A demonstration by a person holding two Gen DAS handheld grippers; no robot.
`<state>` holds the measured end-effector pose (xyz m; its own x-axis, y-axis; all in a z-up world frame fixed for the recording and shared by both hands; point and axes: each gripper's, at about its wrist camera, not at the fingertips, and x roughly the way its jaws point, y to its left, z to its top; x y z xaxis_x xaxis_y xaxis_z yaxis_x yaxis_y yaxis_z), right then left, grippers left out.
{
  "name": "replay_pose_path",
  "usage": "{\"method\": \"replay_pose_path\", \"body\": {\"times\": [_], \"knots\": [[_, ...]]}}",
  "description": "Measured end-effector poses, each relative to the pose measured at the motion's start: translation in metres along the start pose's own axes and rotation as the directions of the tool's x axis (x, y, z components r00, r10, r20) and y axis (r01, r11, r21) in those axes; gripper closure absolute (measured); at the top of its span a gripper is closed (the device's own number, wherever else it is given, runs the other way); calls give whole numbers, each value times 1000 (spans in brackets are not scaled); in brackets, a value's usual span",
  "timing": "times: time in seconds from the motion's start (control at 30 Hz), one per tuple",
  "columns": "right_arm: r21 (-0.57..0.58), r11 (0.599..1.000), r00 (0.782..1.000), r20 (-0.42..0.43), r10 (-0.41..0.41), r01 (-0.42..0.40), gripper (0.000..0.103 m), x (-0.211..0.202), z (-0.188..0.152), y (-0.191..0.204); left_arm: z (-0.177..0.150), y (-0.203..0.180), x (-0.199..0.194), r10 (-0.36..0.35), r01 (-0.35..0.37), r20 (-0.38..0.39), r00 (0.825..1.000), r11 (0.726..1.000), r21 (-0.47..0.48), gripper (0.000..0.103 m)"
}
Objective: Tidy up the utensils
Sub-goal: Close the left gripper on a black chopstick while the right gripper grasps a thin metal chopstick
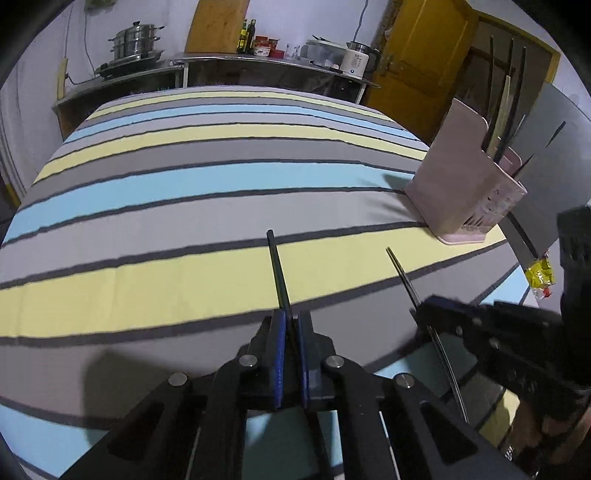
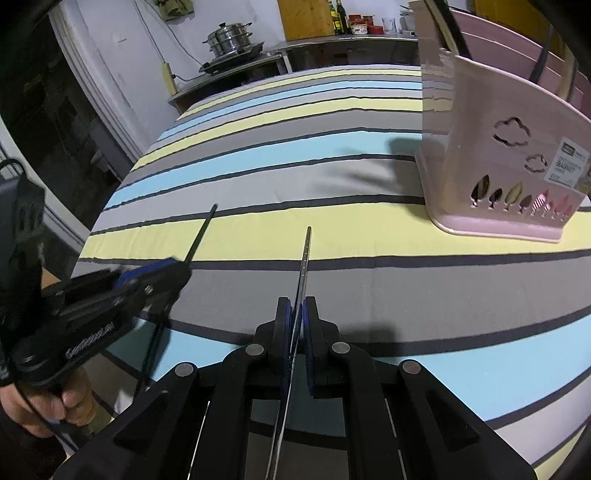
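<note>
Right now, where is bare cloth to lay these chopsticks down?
The striped cloth is bare from the pink holder leftward and back to the far counter. It is crowded only near the holder, on the right, and at the near edge where both tongs, left tongs, right tongs, grip chopsticks.

Home kitchen: steamer pot (image 1: 136, 40), kettle (image 1: 356, 59), oil bottles (image 1: 246, 35).

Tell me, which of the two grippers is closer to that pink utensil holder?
Right. The right gripper sits just left of the pink holder; the left gripper is farther left, beyond it.
</note>
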<state>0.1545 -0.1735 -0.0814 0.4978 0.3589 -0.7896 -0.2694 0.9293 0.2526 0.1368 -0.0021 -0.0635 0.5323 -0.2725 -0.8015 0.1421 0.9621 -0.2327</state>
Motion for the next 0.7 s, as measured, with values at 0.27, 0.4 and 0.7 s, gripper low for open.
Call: {"method": "replay_pose_path", "body": {"times": [0.27, 0.4, 0.7], "knots": [[-99, 991, 996, -33, -89, 85, 95, 11, 11, 20, 5, -11, 3, 52, -51, -18, 998, 997, 59, 95], [-86, 992, 995, -41, -93, 89, 95, 15, 16, 20, 8, -13, 6, 58, -57, -20, 998, 996, 67, 95], [-70, 996, 997, -39, -65, 63, 96, 15, 20, 14, 12, -13, 9, 54, -52, -16, 998, 996, 74, 97]]}}
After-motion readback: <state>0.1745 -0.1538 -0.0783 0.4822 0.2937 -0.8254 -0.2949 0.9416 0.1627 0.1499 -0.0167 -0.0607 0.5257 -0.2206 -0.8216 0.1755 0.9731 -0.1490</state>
